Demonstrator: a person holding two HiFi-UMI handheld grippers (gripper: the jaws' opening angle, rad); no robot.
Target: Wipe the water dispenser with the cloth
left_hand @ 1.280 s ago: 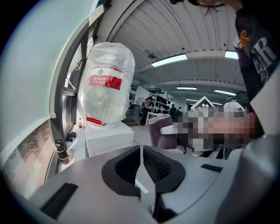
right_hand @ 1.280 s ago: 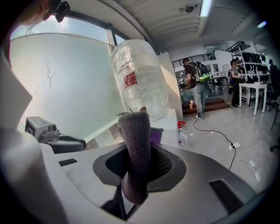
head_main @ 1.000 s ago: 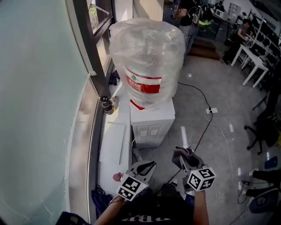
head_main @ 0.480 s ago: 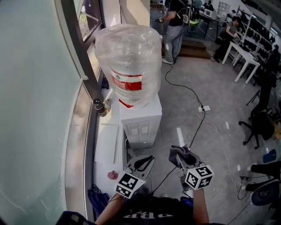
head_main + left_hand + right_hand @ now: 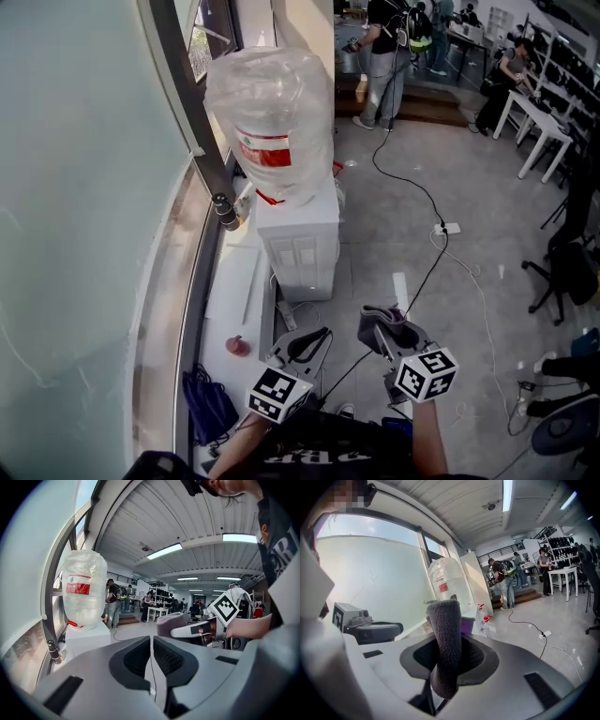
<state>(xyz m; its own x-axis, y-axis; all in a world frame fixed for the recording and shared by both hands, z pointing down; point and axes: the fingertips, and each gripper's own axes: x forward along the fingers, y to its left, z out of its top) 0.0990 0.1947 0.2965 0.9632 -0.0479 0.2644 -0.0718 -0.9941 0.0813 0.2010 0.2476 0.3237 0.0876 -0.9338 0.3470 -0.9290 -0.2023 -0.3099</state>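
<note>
A white water dispenser (image 5: pixel 297 246) stands by the window wall, with a big clear bottle (image 5: pixel 270 122) wrapped in plastic on top; the dispenser (image 5: pixel 87 632) also shows at the left of the left gripper view. My right gripper (image 5: pixel 382 335) is shut on a folded grey cloth (image 5: pixel 445 641), which sticks up between the jaws. The cloth (image 5: pixel 380 323) is well short of the dispenser. My left gripper (image 5: pixel 302 349) is beside it, jaws together with nothing in them, also apart from the dispenser.
A window ledge (image 5: pixel 173 309) and a white board (image 5: pixel 234 300) run along the left. A black cable (image 5: pixel 422 281) and a power strip (image 5: pixel 448 228) lie on the grey floor. People (image 5: pixel 386 47) and white tables (image 5: pixel 539 122) are at the far end.
The dispenser has slid up and away in the head view and more floor shows below it. Both grippers keep their hold and their place near the bottom edge.
</note>
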